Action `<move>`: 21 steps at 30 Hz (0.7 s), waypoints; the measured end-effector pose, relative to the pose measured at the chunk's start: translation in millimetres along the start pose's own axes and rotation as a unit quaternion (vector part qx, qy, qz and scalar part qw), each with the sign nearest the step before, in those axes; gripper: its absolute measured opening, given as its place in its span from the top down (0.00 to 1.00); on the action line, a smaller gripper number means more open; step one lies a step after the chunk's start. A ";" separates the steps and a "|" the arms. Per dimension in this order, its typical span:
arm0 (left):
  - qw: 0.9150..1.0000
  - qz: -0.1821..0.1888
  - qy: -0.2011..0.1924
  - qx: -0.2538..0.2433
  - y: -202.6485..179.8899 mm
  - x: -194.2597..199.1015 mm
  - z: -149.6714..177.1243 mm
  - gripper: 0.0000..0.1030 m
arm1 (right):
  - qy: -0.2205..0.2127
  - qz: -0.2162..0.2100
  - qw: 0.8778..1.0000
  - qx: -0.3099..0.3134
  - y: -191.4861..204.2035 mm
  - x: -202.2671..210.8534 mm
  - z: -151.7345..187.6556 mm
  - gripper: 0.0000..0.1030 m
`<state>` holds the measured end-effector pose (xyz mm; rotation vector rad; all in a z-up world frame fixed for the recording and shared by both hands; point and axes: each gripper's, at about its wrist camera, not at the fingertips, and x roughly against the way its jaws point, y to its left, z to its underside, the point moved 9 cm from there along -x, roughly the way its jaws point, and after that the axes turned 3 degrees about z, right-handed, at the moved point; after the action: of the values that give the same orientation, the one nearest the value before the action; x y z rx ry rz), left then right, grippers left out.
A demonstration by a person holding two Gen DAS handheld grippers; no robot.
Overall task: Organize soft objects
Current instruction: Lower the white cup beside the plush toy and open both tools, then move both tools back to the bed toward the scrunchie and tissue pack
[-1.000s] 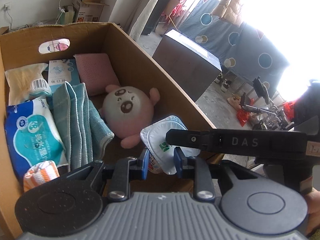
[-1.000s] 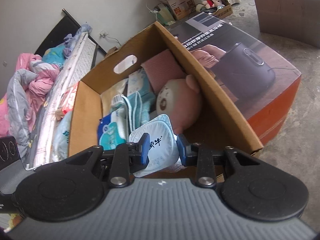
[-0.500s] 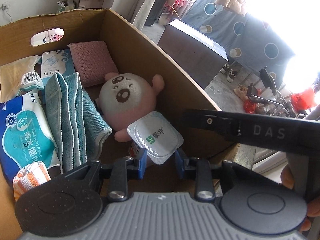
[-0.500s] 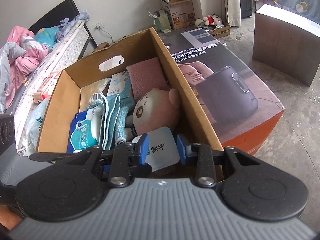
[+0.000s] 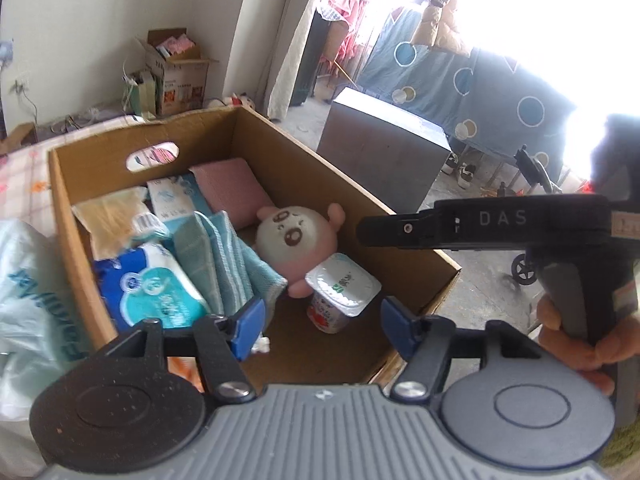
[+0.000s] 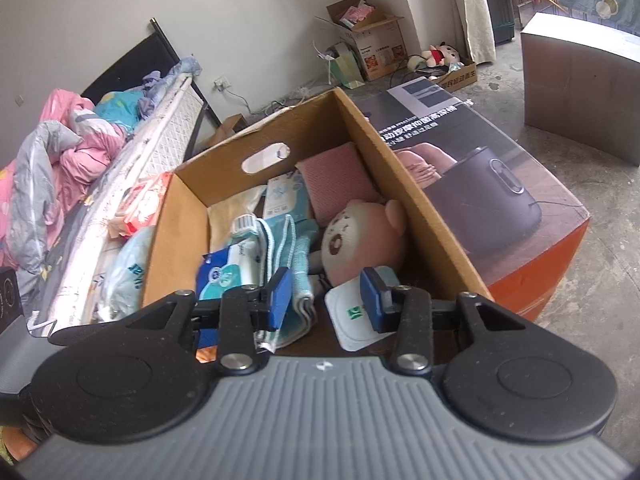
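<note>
An open cardboard box holds a pink plush toy, a folded teal towel, a wet-wipes pack and a pink cushion. A foil-lidded yogurt cup rests on the box floor beside the plush. My left gripper hovers above the near box edge, its jaws opening wide, nothing between the pads. My right gripper is also opening; the cup lies below it, untouched.
The right gripper's black body and the hand holding it cross the right of the left wrist view. An orange printed carton stands against the box. A bed with pink bedding is at left, a plastic bag beside the box.
Both grippers have let go of the yogurt cup, spread their jaws and risen back from the box. The cup now sits on the box floor next to the plush.
</note>
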<state>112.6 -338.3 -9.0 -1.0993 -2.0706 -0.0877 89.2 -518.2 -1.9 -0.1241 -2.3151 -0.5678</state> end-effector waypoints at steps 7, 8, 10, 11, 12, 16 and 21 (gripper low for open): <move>0.994 -0.102 -0.031 0.011 75.8 102.2 30.2 0.19 | 0.006 -0.094 0.995 0.028 93.0 -1.8 6.6 0.42; 0.992 -0.120 -0.035 0.015 86.7 113.5 36.0 0.18 | 0.012 -0.107 0.994 0.034 108.7 -5.4 8.7 0.41; 0.984 -0.169 -0.041 0.029 115.1 140.7 51.7 0.18 | 0.024 -0.133 0.990 0.045 138.5 -14.4 14.0 0.40; 0.979 -0.195 -0.040 0.033 127.8 152.3 60.7 0.18 | 0.033 -0.149 0.987 0.053 158.2 -19.7 17.2 0.39; 0.974 -0.221 -0.037 0.035 140.1 163.4 70.9 0.17 | 0.041 -0.160 0.984 0.059 173.7 -24.3 20.4 0.39; 0.954 -0.296 -0.007 0.044 182.5 187.5 108.0 0.16 | 0.079 -0.202 0.972 0.093 245.9 -43.8 35.1 0.35; 0.939 -0.336 0.011 0.068 221.6 197.5 142.3 0.16 | 0.133 -0.235 0.952 0.147 334.1 -70.0 58.1 0.27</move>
<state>124.3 -10.8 -39.6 -0.2686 -2.3056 -0.2847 186.1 -187.8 34.8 0.6234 -2.1328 -0.4273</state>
